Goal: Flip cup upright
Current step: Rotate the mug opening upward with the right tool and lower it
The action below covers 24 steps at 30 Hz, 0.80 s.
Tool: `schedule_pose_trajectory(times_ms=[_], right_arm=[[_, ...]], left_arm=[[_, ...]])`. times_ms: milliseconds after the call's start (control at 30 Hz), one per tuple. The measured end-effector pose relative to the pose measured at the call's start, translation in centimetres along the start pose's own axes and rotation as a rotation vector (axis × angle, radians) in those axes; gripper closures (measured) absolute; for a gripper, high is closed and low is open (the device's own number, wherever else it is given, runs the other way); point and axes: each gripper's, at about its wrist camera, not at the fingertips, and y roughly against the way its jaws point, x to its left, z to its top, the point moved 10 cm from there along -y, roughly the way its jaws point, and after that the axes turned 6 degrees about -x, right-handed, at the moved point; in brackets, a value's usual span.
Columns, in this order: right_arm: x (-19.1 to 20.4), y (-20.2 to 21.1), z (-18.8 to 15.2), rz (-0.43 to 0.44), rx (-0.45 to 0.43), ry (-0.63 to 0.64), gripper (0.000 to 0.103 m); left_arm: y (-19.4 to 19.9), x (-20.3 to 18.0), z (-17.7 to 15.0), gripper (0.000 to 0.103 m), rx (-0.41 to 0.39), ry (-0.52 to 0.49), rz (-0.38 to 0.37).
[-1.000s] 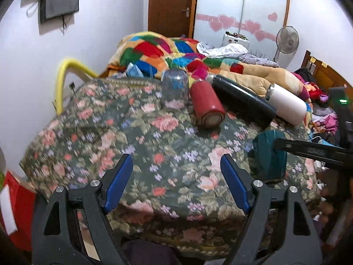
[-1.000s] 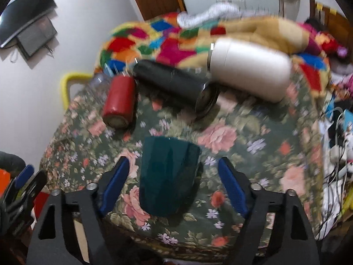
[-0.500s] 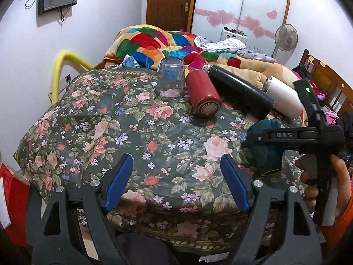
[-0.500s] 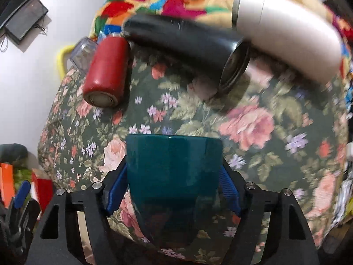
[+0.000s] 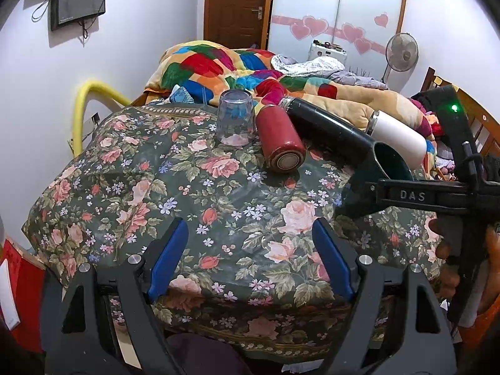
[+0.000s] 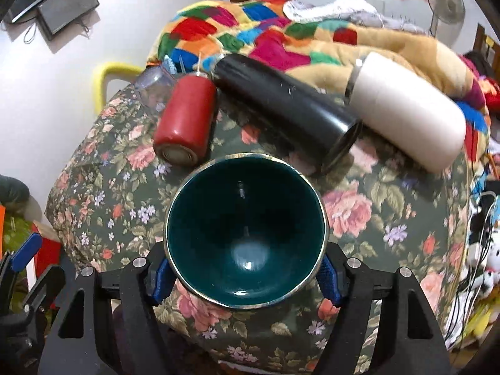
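The cup (image 6: 246,234) is dark teal with a pale rim, and my right fingers (image 6: 247,270) are clenched on its sides near the base. It is off the table (image 5: 193,193), tipped so its mouth faces along my fingers and partly upward; in the left view the cup (image 5: 390,162) hangs at a slant above the right part of the cloth. I judge the flip more than half done: the grasp and lift are made, the turn is under way, and what is left is to finish the rotation, set the base down and let go.

My left fingers (image 5: 250,259) are spread wide with nothing between them, hovering over the near edge.

The table wears a dark floral cloth. Toward its far side a clear glass (image 5: 235,118) stands mouth down, and a red flask (image 5: 279,139), a black flask (image 5: 328,129) and a white flask (image 5: 397,139) lie on their sides, close together. Behind them is a bed with a patchwork quilt (image 5: 218,68), then a brown door (image 5: 237,6), a wardrobe with pink hearts and a fan (image 5: 401,53).
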Motion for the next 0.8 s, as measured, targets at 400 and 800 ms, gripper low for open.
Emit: schedule_pose_trajectory(times_ms=[400,800], right_arm=[[-0.1,-1.3,0.2,-0.006,-0.010,-0.020,0.033],[0.4,-0.7,-1.6,-0.021,0.019,0.020,0.032]], left_arm=[[-0.3,-0.2,0.0,0.022,0.007,-0.027,0.008],[0.8,-1.0,0.1,0.022,0.008,-0.024,-0.008]])
